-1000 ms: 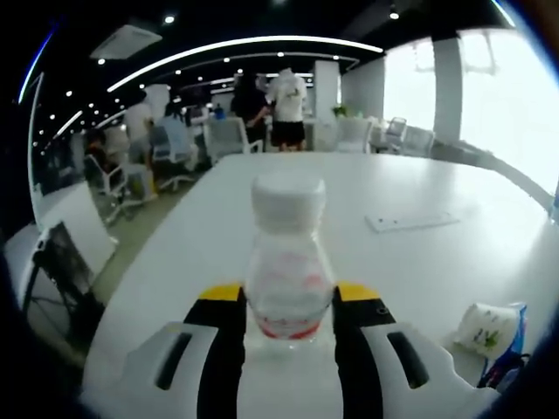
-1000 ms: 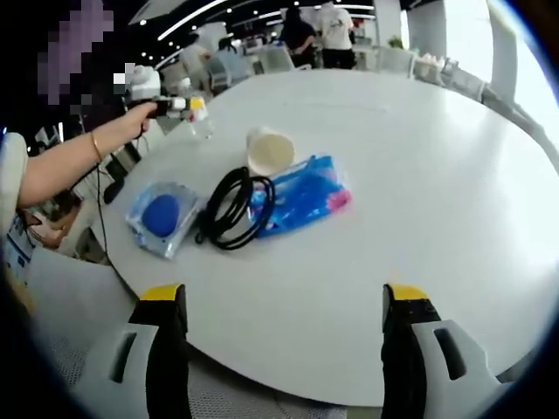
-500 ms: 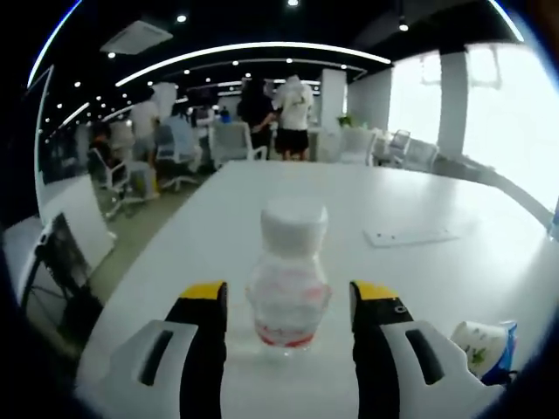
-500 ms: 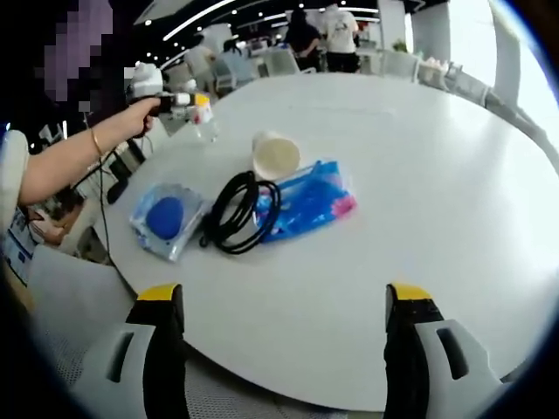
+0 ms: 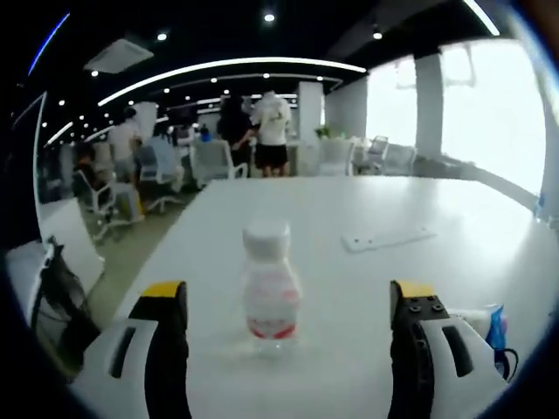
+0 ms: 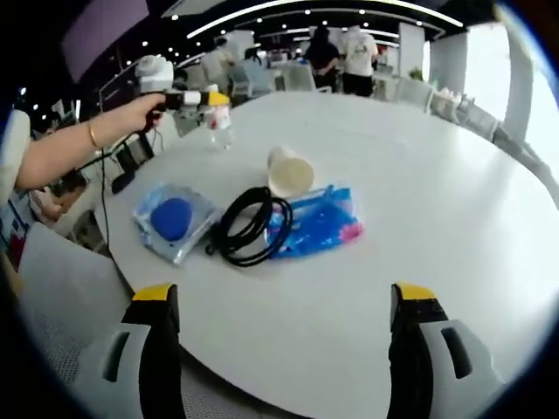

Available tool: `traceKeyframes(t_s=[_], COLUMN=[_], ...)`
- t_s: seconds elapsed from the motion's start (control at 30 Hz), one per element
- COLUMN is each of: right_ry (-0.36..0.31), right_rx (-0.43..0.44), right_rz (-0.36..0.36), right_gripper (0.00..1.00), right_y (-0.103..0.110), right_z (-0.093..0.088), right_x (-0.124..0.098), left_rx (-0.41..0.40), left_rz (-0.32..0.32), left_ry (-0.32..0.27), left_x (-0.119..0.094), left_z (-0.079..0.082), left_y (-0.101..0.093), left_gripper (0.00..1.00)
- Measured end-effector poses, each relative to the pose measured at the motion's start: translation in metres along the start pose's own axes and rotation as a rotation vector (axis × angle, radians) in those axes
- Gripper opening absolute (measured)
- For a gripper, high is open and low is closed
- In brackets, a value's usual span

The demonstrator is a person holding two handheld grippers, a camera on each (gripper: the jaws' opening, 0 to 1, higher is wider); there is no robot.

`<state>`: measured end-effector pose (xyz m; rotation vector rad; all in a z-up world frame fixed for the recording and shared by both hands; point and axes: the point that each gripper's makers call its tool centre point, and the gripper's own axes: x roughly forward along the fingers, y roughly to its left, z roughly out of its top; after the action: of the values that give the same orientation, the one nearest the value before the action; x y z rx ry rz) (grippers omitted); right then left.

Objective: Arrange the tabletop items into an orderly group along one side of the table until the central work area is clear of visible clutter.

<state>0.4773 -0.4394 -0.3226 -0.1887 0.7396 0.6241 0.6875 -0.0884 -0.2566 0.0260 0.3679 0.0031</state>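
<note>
Left gripper view: left gripper [image 5: 288,305] jaws spread wide, grasping nothing; bottle [image 5: 269,288] upright on table [image 5: 419,288] between jaws, untouched.

Right gripper view: right gripper [image 6: 284,301] jaws released, empty, over near table edge. Cup [image 6: 290,172], cable [image 6: 251,225], blue packet [image 6: 319,223], bagged ball [image 6: 173,218] clustered mid-table; bottle beyond, near far edge.

A small clear bottle [image 5: 267,286] with a white cap and red label stood upright. At its 4 o'clock lay a paper cup [image 6: 291,173], black cable [image 6: 251,226], blue packet [image 6: 320,221] and bagged blue sponge [image 6: 172,219].
</note>
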Motion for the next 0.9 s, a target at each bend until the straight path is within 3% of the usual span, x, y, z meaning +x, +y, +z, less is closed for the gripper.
traceKeyframes(t_s=[0.23, 0.47, 0.63, 0.9], right_ry=[-0.010, -0.022, -0.032, -0.051], right_rx=[-0.014, -0.013, 0.020, 0.070], right_rz=[-0.005, -0.008, 0.010, 0.022], right_gripper=[0.99, 0.99, 0.99, 0.99], right_y=[0.000, -0.001, -0.001, -0.008], right_z=[0.003, 0.005, 0.007, 0.019], right_x=[-0.001, -0.003, -0.004, -0.003], left_rx=[0.013, 0.043, 0.109, 0.131], left_rz=[-0.050, -0.133, -0.193, -0.275], left_ry=[0.013, 0.006, 0.035, 0.014], left_x=[-0.022, -0.048, -0.063, -0.093], left_z=[-0.004, -0.003, -0.017, -0.023], left_y=[-0.014, -0.040, -0.053, -0.075], left_gripper=[0.99, 0.99, 0.99, 0.99])
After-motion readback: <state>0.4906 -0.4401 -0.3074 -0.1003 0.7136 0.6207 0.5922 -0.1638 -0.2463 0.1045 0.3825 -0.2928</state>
